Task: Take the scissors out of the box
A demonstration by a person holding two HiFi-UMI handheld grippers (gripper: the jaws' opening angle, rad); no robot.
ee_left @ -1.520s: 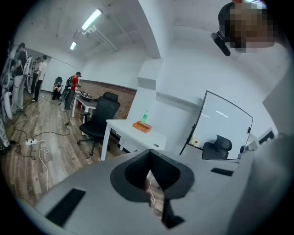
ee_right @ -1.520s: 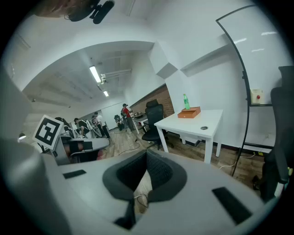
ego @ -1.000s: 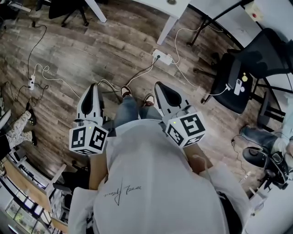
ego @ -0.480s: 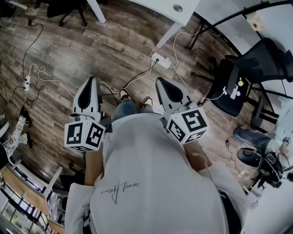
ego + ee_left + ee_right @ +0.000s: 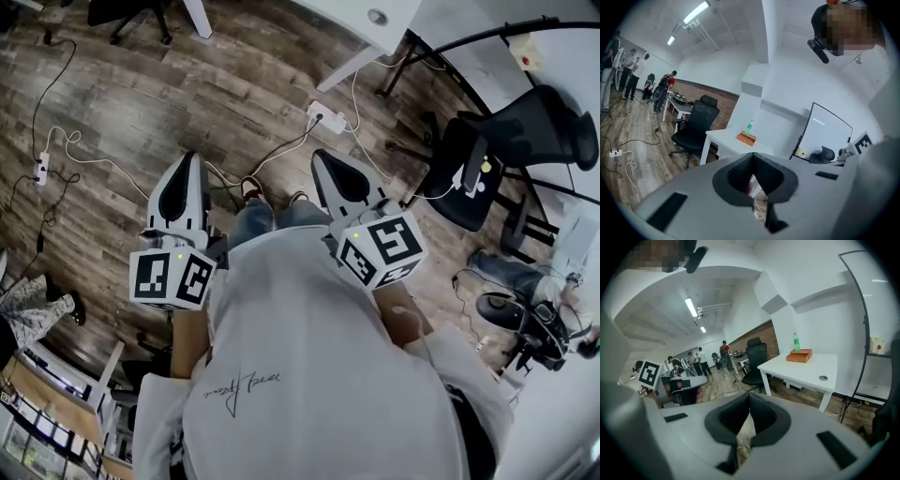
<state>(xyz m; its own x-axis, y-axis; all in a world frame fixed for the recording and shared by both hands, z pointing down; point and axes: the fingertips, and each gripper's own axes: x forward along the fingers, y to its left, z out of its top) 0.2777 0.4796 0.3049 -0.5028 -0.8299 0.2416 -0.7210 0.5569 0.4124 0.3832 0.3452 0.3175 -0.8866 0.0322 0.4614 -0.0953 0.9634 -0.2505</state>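
Now | left claw [image 5: 192, 159] and right claw [image 5: 321, 157] both clenched, empty | box [image 5: 799, 356] on table [image 5: 811, 371] — well ahead, up-right of right jaws | scissors not visible — too far | right claw likely nearer

The left gripper [image 5: 190, 159] and the right gripper [image 5: 320, 156] are held side by side ahead of the torso, both pointed forward and slightly downward. The jaws of each are closed tip to tip, with nothing gripped. The left forearm [image 5: 187, 342] and right forearm [image 5: 401, 314] are tucked against the body.
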